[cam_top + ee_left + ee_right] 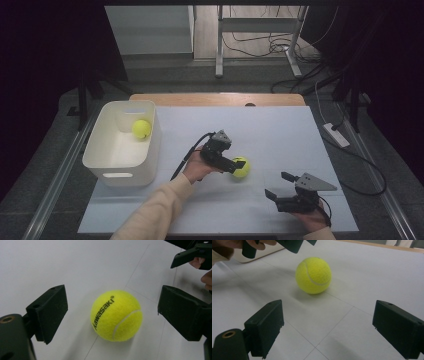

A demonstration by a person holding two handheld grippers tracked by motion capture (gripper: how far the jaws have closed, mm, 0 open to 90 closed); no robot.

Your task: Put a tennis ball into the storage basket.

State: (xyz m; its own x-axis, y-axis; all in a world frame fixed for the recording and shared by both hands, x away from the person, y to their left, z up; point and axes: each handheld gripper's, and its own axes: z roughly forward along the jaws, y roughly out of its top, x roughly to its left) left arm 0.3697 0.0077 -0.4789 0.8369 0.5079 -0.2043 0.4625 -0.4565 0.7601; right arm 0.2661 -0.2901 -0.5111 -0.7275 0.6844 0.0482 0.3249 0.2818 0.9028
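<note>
The tennis ball (116, 315), marked "Kawasaki" in black, is seen mid-frame on the white table (50, 265), framed untouched by the spread left gripper (112, 315); the right gripper (328, 332) is held wide open too.

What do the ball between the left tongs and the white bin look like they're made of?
The tennis ball looks felt-covered: fuzzy, matte yellow nap, a pale curved seam and black printed lettering. What lies under the felt cannot be seen. The white bin looks like moulded plastic: smooth, faintly glossy walls, rounded corners and a cut-out handle slot. It could also be coated metal. A second ball inside it looks the same.
</note>
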